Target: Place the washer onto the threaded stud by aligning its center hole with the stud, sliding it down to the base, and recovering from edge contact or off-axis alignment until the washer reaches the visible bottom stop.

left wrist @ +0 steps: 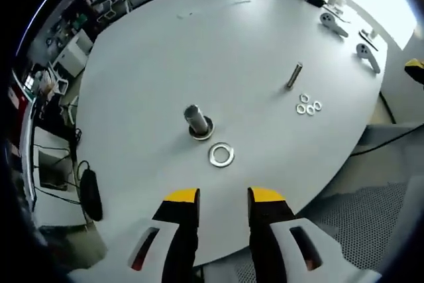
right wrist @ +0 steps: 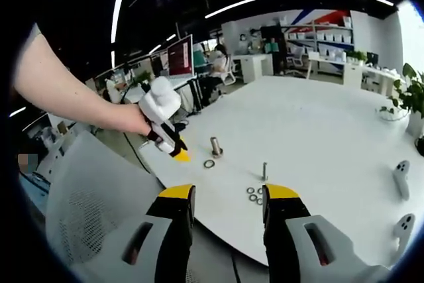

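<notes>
No text, label, brand or number can be read in either view; the monitors (right wrist: 180, 57) at 11 o'clock in the right gripper view show red screens too blurred to read; wall markings at 1 o'clock are coloured stripes only.

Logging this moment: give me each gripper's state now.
Left gripper: open, holding nothing, short of the washer.
Right gripper: open, holding nothing.
</notes>
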`<state>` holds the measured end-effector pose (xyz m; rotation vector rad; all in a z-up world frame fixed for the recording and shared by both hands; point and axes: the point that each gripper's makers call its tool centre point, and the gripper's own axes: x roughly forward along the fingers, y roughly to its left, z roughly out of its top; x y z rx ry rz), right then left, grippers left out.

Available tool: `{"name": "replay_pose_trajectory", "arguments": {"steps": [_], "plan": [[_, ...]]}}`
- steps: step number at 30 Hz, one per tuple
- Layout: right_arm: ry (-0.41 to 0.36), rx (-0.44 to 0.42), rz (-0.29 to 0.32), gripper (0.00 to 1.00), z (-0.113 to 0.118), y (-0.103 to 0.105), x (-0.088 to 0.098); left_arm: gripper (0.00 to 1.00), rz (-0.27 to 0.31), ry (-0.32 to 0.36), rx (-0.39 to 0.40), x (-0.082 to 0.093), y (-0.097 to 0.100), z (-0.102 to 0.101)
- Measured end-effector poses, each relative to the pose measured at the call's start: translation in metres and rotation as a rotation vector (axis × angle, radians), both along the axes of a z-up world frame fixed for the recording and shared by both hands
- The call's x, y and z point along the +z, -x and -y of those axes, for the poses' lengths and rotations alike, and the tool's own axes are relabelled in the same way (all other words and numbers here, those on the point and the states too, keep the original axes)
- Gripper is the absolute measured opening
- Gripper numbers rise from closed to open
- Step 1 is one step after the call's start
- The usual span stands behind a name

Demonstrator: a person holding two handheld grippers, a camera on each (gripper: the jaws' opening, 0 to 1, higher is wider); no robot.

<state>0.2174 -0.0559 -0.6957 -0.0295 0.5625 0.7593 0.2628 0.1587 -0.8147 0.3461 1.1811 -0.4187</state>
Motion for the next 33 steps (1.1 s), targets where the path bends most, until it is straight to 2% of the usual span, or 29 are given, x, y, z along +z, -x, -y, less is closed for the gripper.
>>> {"name": "replay_pose_trajectory", "arguments": {"steps": [5, 8, 11, 13, 17, 24, 28, 31, 33], "plan": [[0.026, -0.031, -0.014, 0.43, 0.006, -0.003, -0.005, 0.27, -0.032, 0.014, -0.019, -0.019, -0.003, -0.001], [0.037, -0.04, -0.015, 0.43, 0.009, -0.003, -0.007, 0.27, -0.035, 0.013, -0.064, -0.028, -0.009, 0.001], [0.047, -0.046, -0.007, 0.43, 0.01, -0.005, -0.006, 0.27, -0.033, 0.032, -0.064, -0.033, -0.015, 0.002], [0.084, -0.075, -0.049, 0.43, 0.017, -0.005, -0.016, 0.28, -0.028, 0.035, -0.076, -0.04, -0.021, 0.002], [0.093, -0.09, -0.009, 0.43, 0.021, -0.006, -0.01, 0.29, -0.026, 0.031, -0.11, -0.05, -0.031, 0.002], [0.134, -0.117, -0.023, 0.43, 0.027, -0.009, -0.016, 0.29, 0.008, 0.109, -0.112, -0.049, -0.053, 0.016], [0.139, -0.149, -0.018, 0.43, 0.033, -0.012, -0.015, 0.24, -0.01, 0.071, -0.184, -0.05, -0.055, 0.015], [0.154, -0.159, -0.021, 0.43, 0.035, -0.011, -0.017, 0.24, -0.02, 0.08, -0.18, -0.05, -0.054, 0.015], [0.161, -0.168, -0.016, 0.43, 0.037, -0.012, -0.016, 0.25, -0.02, 0.071, -0.209, -0.05, -0.052, 0.015]]}}
